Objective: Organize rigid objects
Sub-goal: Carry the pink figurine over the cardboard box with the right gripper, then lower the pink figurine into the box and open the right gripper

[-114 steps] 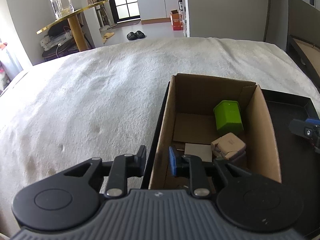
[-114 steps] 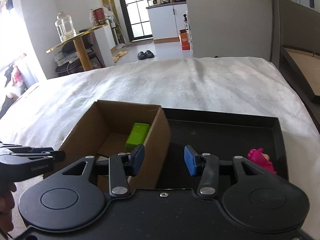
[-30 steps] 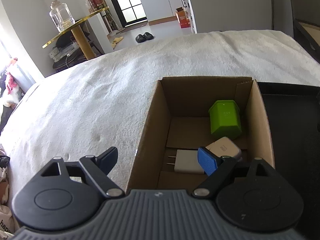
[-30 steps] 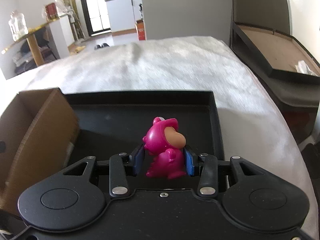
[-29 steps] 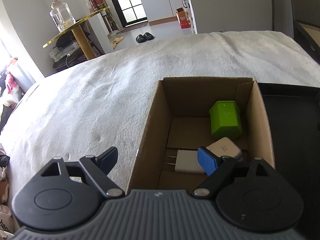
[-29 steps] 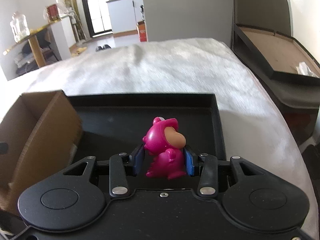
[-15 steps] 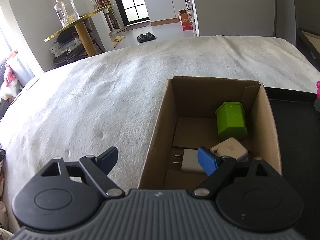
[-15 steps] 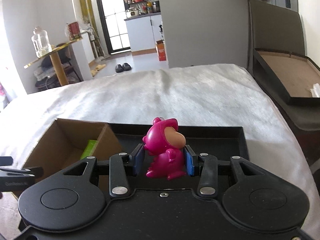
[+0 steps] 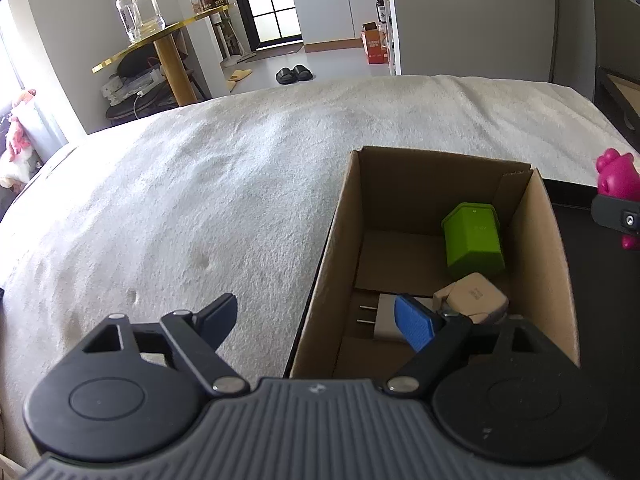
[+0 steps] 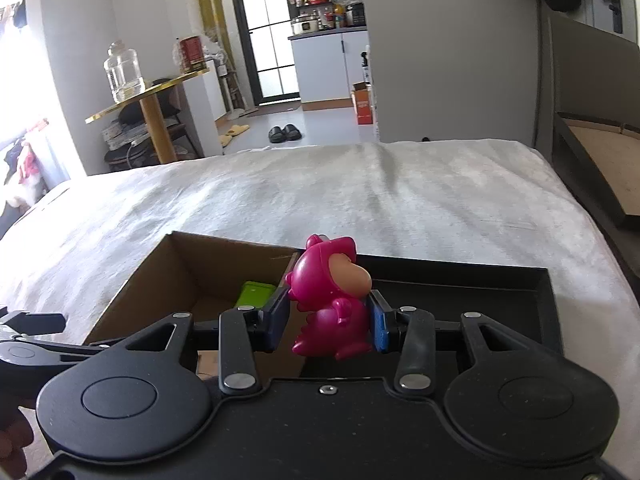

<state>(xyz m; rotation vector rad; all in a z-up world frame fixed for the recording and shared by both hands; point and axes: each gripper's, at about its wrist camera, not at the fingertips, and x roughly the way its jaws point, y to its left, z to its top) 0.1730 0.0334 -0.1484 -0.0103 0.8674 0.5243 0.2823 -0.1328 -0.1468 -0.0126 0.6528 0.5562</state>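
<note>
Pink toy figure [image 10: 330, 300] clamped upright between right gripper [image 10: 329, 322] jaws, above cardboard box's [image 10: 140, 280] right wall.
Left gripper [image 9: 322, 322] jaws spread wide, empty, astride box's near-left corner.

A white blanket-covered bed [image 9: 224, 200] carries an open brown cardboard box [image 9: 324, 264] beside a black shallow tray [image 10: 500, 280], both ahead of the jaws.

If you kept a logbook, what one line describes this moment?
right gripper: shut on pink toy | left gripper: open, empty | cardboard box: green block, two chargers | next: probably toy into box
</note>
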